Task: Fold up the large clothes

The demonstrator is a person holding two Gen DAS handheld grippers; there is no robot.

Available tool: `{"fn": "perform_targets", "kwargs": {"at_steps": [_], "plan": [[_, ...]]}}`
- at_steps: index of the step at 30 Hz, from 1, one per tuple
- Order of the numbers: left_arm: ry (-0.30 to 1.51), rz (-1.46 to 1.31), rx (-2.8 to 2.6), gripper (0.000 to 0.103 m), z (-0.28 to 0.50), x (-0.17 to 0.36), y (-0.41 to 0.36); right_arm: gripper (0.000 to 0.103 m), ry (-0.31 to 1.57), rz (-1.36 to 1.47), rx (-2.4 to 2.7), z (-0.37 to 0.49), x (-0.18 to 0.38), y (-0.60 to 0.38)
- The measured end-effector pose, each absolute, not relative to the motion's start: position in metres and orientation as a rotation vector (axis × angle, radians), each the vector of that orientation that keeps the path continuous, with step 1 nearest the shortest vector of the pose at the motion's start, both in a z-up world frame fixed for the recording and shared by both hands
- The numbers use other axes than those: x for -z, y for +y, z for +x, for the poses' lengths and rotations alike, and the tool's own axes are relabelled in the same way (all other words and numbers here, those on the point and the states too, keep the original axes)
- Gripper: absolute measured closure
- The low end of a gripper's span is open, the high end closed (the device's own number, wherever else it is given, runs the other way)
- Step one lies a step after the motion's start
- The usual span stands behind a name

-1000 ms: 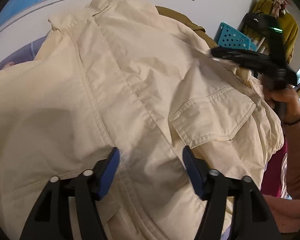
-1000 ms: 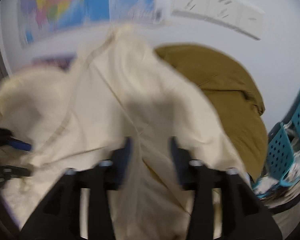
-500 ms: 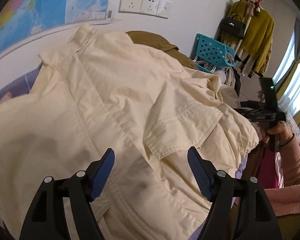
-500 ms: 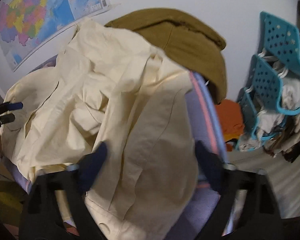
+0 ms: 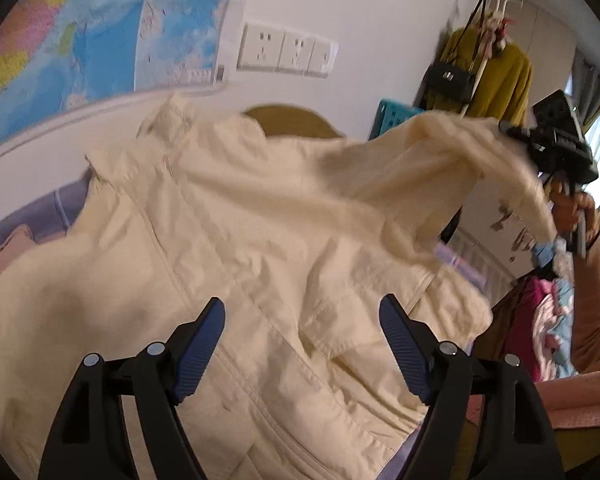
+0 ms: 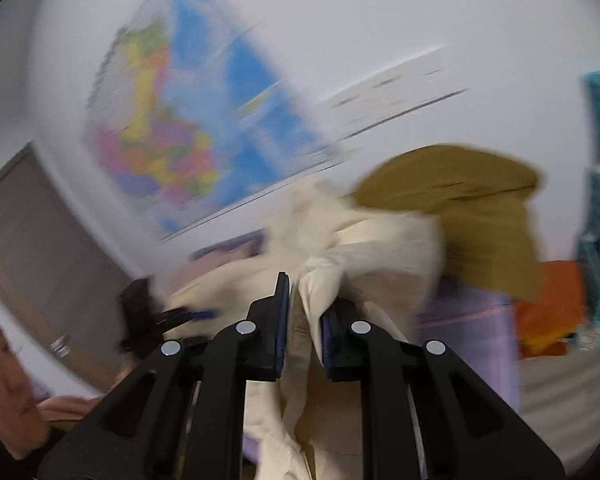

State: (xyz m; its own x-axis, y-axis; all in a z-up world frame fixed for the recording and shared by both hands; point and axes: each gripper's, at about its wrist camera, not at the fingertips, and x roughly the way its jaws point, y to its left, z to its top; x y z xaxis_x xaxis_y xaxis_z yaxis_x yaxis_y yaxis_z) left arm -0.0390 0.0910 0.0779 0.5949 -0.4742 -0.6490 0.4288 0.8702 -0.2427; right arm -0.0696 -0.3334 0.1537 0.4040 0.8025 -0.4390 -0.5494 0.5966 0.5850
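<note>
From the left wrist view, the cream shirt [image 5: 236,240] lies spread collar-far over a lilac-covered bed [image 5: 56,208], with an olive garment [image 5: 292,120] beyond it by the wall. The left gripper [image 5: 300,344] hangs above the near hem with its jaws wide and nothing between them; they have just been opening, apparently to let the cloth go free. At the far right the right gripper [image 5: 512,136] holds one sleeve end raised clear of the body, likely to carry it across for a fold.

From the right wrist view, blurred, that right gripper [image 6: 303,320] has just been closing, and bunched cream cloth is pinched between its narrow jaws. The left gripper [image 6: 188,314] shows at the left, apart from it.
</note>
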Motion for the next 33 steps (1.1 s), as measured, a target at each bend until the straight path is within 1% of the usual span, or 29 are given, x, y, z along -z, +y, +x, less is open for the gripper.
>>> {"fn": "perform_targets", "kwargs": {"at_steps": [3, 5, 7, 9, 10, 13, 14, 15, 16, 17, 18, 20, 21, 22, 23, 25, 26, 27, 28, 30, 33], "plan": [[0.740, -0.125, 0.591, 0.022, -0.043, -0.086, 0.104, 0.089, 0.828, 0.359, -1.029, -0.076, -0.143, -0.266], [0.731, -0.149, 0.625, 0.019, -0.047, -0.085, 0.108, 0.089, 0.883, 0.350, -1.102, -0.077, -0.125, -0.223], [0.741, -0.169, 0.659, 0.018, -0.050, -0.079, 0.111, 0.088, 0.965, 0.344, -1.154, -0.073, -0.096, -0.182], [0.762, -0.181, 0.677, 0.018, -0.052, -0.069, 0.114, 0.088, 1.025, 0.324, -1.170, -0.069, -0.074, -0.156], [0.775, -0.182, 0.681, 0.017, -0.053, -0.063, 0.115, 0.086, 1.061, 0.330, -1.177, -0.065, -0.059, -0.145], [0.842, -0.163, 0.679, 0.016, -0.054, -0.043, 0.114, 0.085, 1.119, 0.316, -1.155, -0.059, -0.040, -0.135], [0.867, -0.129, 0.658, 0.016, -0.054, -0.036, 0.111, 0.082, 1.132, 0.312, -1.150, -0.056, -0.036, -0.135], [0.880, -0.100, 0.638, 0.016, -0.054, -0.030, 0.110, 0.073, 1.137, 0.299, -1.134, -0.052, -0.033, -0.138], [0.894, -0.070, 0.619, 0.016, -0.054, -0.025, 0.108, 0.066, 1.131, 0.286, -1.109, -0.051, -0.033, -0.141], [0.909, -0.040, 0.600, 0.015, -0.054, -0.021, 0.107, 0.064, 1.125, 0.277, -1.102, -0.051, -0.035, -0.145], [0.926, -0.011, 0.583, 0.012, -0.054, -0.015, 0.106, 0.061, 1.117, 0.258, -1.094, -0.052, -0.037, -0.147], [0.949, 0.006, 0.584, 0.012, -0.052, -0.010, 0.105, 0.053, 1.063, 0.219, -1.046, -0.053, -0.047, -0.158], [0.956, 0.019, 0.587, 0.012, -0.052, -0.008, 0.105, 0.047, 1.033, 0.205, -1.025, -0.053, -0.052, -0.164], [0.962, 0.039, 0.591, 0.014, -0.052, -0.006, 0.103, 0.043, 1.010, 0.201, -1.009, -0.051, -0.053, -0.170], [0.966, 0.061, 0.596, 0.019, -0.052, -0.004, 0.100, 0.042, 0.983, 0.203, -0.974, -0.047, -0.056, -0.177], [0.970, 0.125, 0.603, 0.055, -0.054, -0.004, 0.092, 0.040, 0.953, 0.161, -0.893, -0.039, -0.053, -0.185], [0.959, 0.165, 0.587, 0.062, -0.054, -0.006, 0.091, 0.040, 0.951, 0.153, -0.860, -0.033, -0.049, -0.190], [0.936, 0.216, 0.548, 0.078, -0.055, -0.012, 0.091, 0.040, 0.959, 0.148, -0.841, -0.027, -0.044, -0.191], [0.915, 0.258, 0.495, 0.088, -0.052, -0.021, 0.094, 0.040, 0.966, 0.148, -0.821, -0.021, -0.039, -0.190], [0.870, 0.288, 0.412, 0.093, -0.046, -0.040, 0.106, 0.040, 0.984, 0.167, -0.806, -0.010, -0.025, -0.195], [0.781, 0.358, 0.271, 0.092, -0.037, -0.066, 0.124, 0.041, 1.012, 0.152, -0.762, 0.003, -0.005, -0.201]]}}
